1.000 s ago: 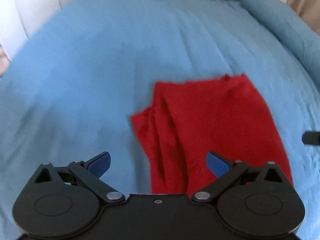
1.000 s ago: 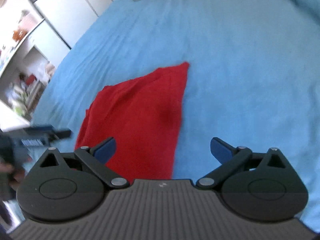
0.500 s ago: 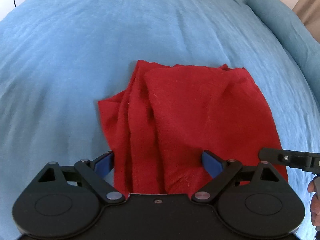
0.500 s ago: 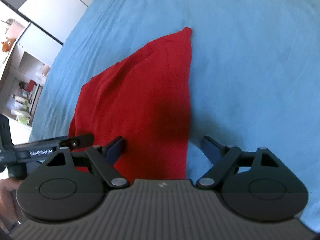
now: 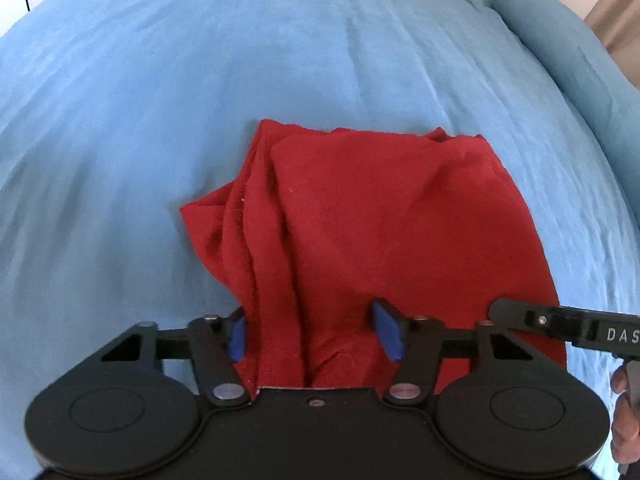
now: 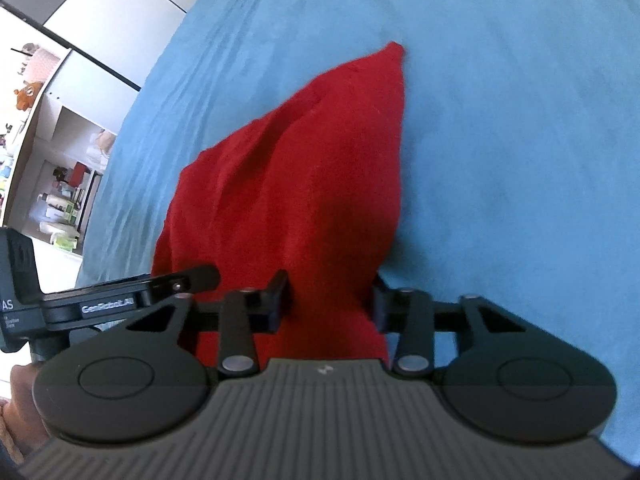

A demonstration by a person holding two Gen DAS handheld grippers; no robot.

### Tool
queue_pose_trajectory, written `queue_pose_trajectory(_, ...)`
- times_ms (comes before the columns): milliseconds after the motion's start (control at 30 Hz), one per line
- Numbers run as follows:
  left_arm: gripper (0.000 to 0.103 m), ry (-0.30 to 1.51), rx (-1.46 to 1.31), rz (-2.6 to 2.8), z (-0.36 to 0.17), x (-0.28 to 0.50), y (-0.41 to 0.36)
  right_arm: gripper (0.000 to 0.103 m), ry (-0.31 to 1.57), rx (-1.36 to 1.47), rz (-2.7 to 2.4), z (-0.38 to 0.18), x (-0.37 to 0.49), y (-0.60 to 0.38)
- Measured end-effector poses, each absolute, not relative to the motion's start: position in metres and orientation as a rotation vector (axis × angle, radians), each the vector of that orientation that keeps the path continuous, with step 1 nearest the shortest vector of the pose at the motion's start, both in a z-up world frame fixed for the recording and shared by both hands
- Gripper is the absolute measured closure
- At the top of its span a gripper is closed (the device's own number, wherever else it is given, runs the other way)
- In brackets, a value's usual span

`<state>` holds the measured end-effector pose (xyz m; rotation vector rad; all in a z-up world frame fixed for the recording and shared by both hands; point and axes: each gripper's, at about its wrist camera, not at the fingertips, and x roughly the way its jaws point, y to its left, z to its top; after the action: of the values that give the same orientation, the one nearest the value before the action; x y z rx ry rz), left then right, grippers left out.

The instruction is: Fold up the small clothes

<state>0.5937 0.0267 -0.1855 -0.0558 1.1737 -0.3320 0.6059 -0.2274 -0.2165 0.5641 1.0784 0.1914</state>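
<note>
Readable writing sits on the tools themselves. In the right wrist view the black body of the left claw (image 6: 176, 284) carries white lettering that reads "GenRobot.AI", with the letters "AS" on the block at the far left edge. In the left wrist view the arm of the right claw (image 5: 532, 316) shows the letters "DAS", cut off by the picture's edge.

The red cloth (image 5: 360, 232) lies on the blue bed cover (image 5: 200, 80), roughly in the middle of the bed. It is a plain, deep red, soft-looking fabric, loosely folded: its left side is bunched into several long ridges, while the right part lies smoother and flatter. From the right wrist view the red cloth (image 6: 288, 200) tapers to a point at its far corner.

The left claw (image 5: 316, 332) stands partly open, its blue pads (image 5: 238, 338) on either side of the near edge of the cloth, with raised folds between them. The right claw (image 6: 330, 300) is narrowed around a ridge of the near edge; whether its fingers actually pinch the fabric I cannot tell.

A shelf unit (image 6: 60, 184) with small items stands beside the bed.
</note>
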Motion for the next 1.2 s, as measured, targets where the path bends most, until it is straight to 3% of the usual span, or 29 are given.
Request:
queue_pose_trajectory(133, 0.068, 1.154, -0.078, -0.316, -0.177, 0.59, 0.029, 0.059, 1.048, 0.5, 0.194, -0.204, 0.605, -0.215)
queue_pose_trajectory(233, 0.074, 1.145, -0.095, -0.316, -0.17, 0.585, 0.033, 0.06, 1.014, 0.477, 0.203, -0.192, 0.601, -0.21)
queue_pose_trajectory(800, 0.076, 1.06, -0.061, -0.419, -0.095, 0.479, -0.003, 0.061, 0.901, 0.462, 0.241, -0.108, 0.512, -0.233)
queue_pose_trajectory(1000, 0.075, 1.102, 0.011, -0.402, -0.125, 0.434, -0.04, 0.061, 0.956, 0.47, 0.168, -0.123, 0.454, -0.259)
queue_pose_trajectory(1200, 0.074, 1.092, 0.034, -0.321, -0.157, 0.416, -0.048, 0.061, 0.981, 0.418, 0.09, -0.174, 0.42, -0.274)
